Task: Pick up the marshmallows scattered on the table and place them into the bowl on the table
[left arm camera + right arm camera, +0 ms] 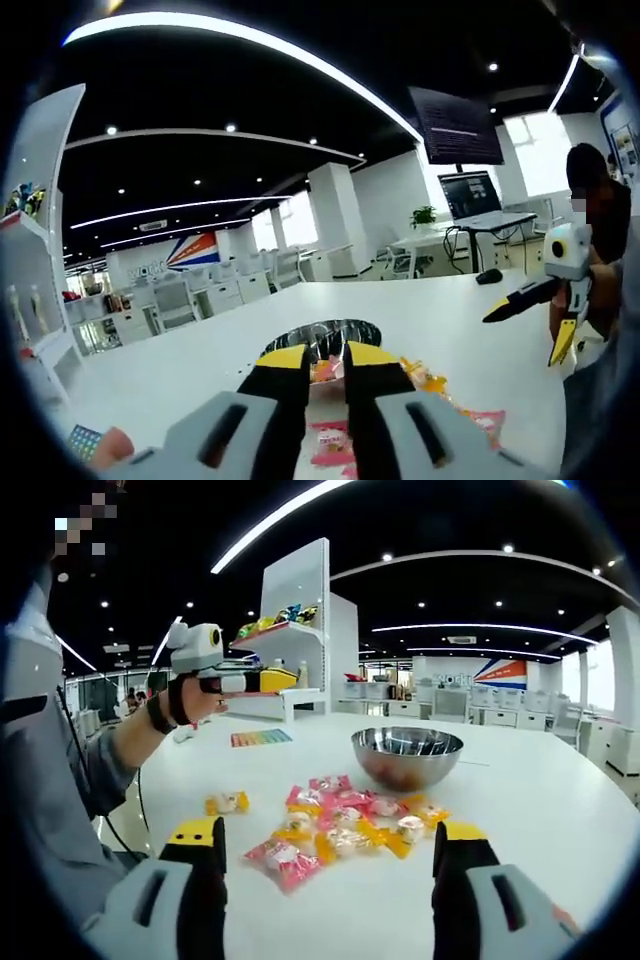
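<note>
Marshmallows [340, 830] lie between your right gripper's [328, 852] released jaws, bowl [407, 756] beyond; your left gripper [326, 365] clenches a wrapped marshmallow [325, 371]. No wrapper writing is legible.

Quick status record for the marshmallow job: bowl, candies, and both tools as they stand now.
bowl: metal bowl upright on the white table
marshmallows: wrapped pink and yellow marshmallows scattered on the table in front of the bowl
left tool: left tool raised above the table, jaws close together, nothing seen in them
right tool: right tool open, jaws wide either side of the pile
</note>
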Tool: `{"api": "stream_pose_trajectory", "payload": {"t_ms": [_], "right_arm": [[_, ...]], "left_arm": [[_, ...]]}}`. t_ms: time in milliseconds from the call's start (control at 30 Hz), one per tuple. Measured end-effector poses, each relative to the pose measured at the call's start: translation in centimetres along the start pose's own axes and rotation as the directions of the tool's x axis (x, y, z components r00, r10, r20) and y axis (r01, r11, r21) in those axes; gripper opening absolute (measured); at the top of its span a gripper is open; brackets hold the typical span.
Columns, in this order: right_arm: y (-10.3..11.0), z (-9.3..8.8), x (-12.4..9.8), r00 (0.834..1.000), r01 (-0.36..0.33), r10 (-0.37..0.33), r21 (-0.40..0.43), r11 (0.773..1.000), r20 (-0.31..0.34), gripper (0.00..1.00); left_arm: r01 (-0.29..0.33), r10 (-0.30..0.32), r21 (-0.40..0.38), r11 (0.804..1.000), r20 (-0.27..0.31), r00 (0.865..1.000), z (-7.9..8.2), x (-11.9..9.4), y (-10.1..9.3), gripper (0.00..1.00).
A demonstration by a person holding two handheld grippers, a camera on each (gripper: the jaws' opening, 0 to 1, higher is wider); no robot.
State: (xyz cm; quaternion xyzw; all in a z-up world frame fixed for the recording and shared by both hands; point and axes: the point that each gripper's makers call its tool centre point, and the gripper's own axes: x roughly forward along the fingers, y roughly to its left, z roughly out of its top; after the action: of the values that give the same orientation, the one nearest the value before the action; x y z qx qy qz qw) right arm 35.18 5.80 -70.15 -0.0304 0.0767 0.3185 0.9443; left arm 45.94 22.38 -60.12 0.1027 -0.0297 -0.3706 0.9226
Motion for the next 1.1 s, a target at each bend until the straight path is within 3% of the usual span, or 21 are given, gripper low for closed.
{"api": "stream_pose_trajectory", "payload": {"t_ms": [467, 1000, 1100], "right_arm": [[0.2, 0.1, -0.1, 1.0, -0.006, 0.006, -0.008, 1.0, 0.0, 0.81], [0.6, 0.1, 0.1, 1.0, -0.02, 0.02, -0.006, 1.0, 0.004, 0.81], [0.7, 0.0, 0.2, 1.0, -0.022, 0.022, -0.007, 1.0, -0.001, 0.81]], "left_arm": [[-0.033, 0.033, 0.014, 0.999, -0.009, 0.999, 0.0, -1.4, -0.4, 0.23], [-0.057, 0.057, 0.016, 0.998, -0.006, 0.998, 0.6, -4.7, -2.4, 0.49], [-0.067, 0.067, 0.011, 0.998, -0.002, 0.998, 0.7, -5.1, -2.5, 0.59]]}}
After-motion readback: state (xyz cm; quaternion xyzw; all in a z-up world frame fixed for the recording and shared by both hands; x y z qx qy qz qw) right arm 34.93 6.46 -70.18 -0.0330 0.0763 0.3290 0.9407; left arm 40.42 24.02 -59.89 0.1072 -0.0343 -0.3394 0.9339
